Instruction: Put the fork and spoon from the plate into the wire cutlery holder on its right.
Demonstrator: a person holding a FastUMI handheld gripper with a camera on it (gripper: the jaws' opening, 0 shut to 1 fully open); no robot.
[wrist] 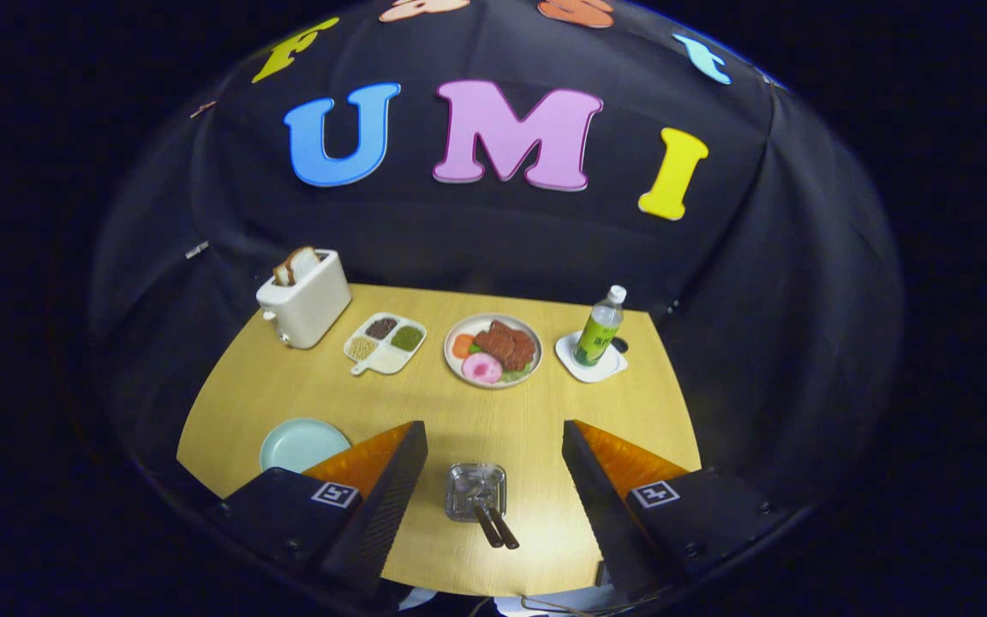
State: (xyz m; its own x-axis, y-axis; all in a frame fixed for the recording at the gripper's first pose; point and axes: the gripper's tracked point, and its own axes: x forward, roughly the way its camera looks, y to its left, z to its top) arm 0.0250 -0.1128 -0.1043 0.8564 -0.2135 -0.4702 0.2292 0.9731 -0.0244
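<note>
While your gripper (pixel 494 454) hung wide apart and empty above the desk (pixel 459 403), two dark handles (pixel 496 526) already stood in the wire cutlery holder (pixel 475 491) between its fingers; the pale blue plate (pixel 301 443) lay bare, so the task looked finished.

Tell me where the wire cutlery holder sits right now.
Wire cutlery holder sits between the open tool's fingers, right of the pale plate.

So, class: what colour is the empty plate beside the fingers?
Pale mint-blue plate, clearest in the gripper view; the fingers stand open.
</note>
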